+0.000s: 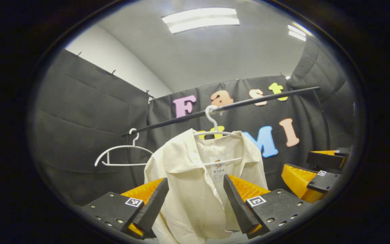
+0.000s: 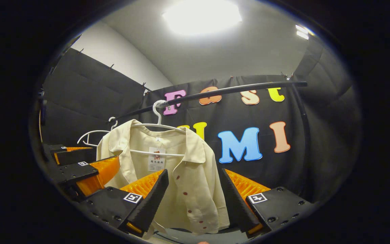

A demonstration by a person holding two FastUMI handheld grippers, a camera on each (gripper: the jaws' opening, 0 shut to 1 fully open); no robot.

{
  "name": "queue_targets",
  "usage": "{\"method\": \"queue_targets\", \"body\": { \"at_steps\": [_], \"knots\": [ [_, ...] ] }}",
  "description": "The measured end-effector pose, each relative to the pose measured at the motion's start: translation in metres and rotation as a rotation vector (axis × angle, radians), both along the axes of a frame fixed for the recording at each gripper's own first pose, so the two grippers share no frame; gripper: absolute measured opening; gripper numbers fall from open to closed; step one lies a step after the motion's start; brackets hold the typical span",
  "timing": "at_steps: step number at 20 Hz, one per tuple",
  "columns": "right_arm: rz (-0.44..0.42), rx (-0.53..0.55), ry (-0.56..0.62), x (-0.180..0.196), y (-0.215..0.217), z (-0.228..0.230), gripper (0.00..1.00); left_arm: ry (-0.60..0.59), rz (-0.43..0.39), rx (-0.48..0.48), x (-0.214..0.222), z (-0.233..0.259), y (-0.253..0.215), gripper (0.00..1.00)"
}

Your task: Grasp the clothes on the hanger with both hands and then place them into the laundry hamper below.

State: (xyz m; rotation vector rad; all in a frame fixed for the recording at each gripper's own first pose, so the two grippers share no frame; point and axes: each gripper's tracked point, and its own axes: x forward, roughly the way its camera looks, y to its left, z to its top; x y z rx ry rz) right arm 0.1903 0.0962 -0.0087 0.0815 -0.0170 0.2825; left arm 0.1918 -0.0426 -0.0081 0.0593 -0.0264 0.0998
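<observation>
Left gripper (image 1: 195, 200): its black and orange fingers are spread wide, with the shirt front seen between them; I judge it is not touching the cloth yet.
Right gripper (image 2: 193, 200): spread wide as well, aimed at the buttoned side of the shirt, gripping nothing.
Task's thing: the cream cotton shirt with dark red buttons (image 2: 185, 183) hangs on a white plastic hanger (image 2: 157, 127), which hooks over the black metal rail (image 2: 235, 89).
Why so: both claws point at the shirt, probably to take it from two sides.
Neighbour: an empty white hanger (image 1: 122, 152) hangs just beside, on the same rail.
Free room: open space to the right of the shirt; the hamper is below, out of sight.
</observation>
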Motion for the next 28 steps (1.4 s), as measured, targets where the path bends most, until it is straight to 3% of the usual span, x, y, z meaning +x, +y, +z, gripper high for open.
{"method": "queue_targets", "body": {
  "at_steps": [15, 18, 23, 27, 28],
  "knots": [
    [0.079, 0.059, 0.062, 0.122, 0.063, -0.037, 0.97, 0.036, 0.149, 0.027, 0.083, -0.048, 0.024, 0.94],
    [0.030, 0.053, 0.107, 0.142, 0.068, -0.054, 0.98, 0.026, 0.176, 0.036, 0.087, -0.050, 0.029, 0.95],
    [-0.129, 0.036, 0.150, 0.173, 0.057, -0.073, 0.97, -0.007, 0.276, 0.044, 0.093, -0.051, 0.039, 0.95],
    [-0.161, 0.030, 0.156, 0.188, 0.055, -0.075, 0.96, 0.002, 0.324, 0.083, 0.094, -0.052, 0.047, 0.94],
    [-0.167, 0.008, 0.153, 0.190, 0.053, -0.076, 0.73, 0.006, 0.347, 0.099, 0.091, -0.051, 0.053, 0.82]
  ]
}}
